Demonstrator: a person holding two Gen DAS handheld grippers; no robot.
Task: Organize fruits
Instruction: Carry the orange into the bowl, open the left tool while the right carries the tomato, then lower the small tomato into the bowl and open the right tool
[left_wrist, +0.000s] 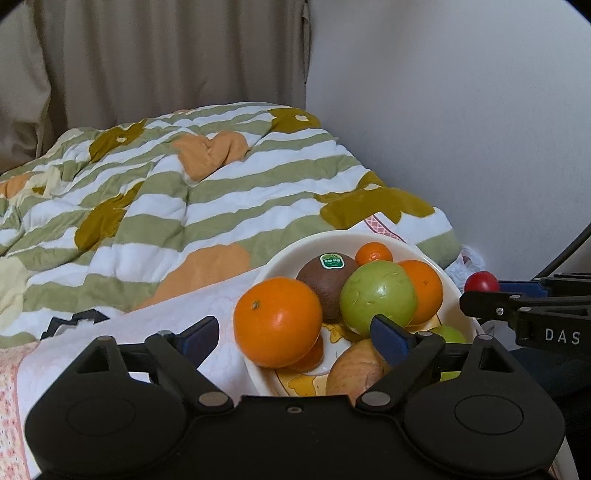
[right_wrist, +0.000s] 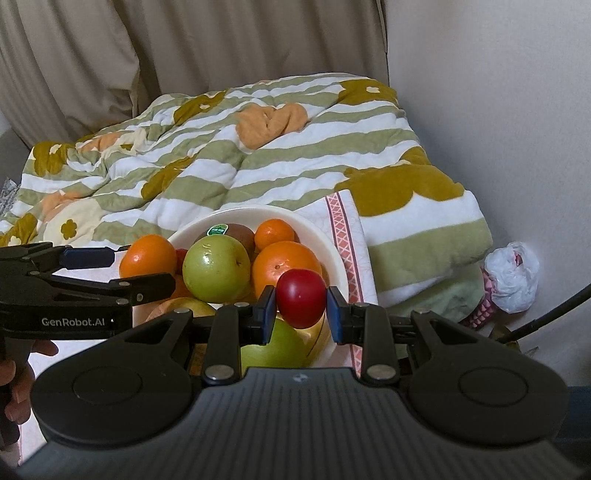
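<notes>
Red fruit (right_wrist: 301, 297): small, round and glossy, pinched between the pads of the right gripper (right_wrist: 301, 308); it hangs above the bowl's 4 o'clock edge, over a green fruit (right_wrist: 275, 345) lying low in the bowl.
Right gripper: jaws pressed onto the red fruit from both sides, with no gap showing at either pad.
Large orange (left_wrist: 277, 323): perched at the bowl's 9 o'clock rim, between the spread fingers of the left gripper (left_wrist: 299, 334); neither pad appears to touch it.
Left gripper: jaws wide, holding nothing.
Bowl (left_wrist: 280, 256): cream, already heaped with a green apple (left_wrist: 378, 297), a stickered brown fruit (left_wrist: 327, 282), further oranges (left_wrist: 424, 291) and a pale fruit (left_wrist: 356, 369) at the near side.
Risk, large orange: it looks half over the rim; I judge that a nudge from a left pad could roll it out at 9 o'clock onto the white cloth (left_wrist: 177, 314).
Risk, red fruit: smooth and small, so it may slip; set onto the crowded pile it could roll over the rim.
Edges: the bowl sits on soft bedding, so it may tilt under pressure.
Open room: striped quilt (left_wrist: 166, 195) from 10 to 12 o'clock; wall (left_wrist: 461, 110) close at 2 o'clock; the two grippers crowd each other at the near side.
</notes>
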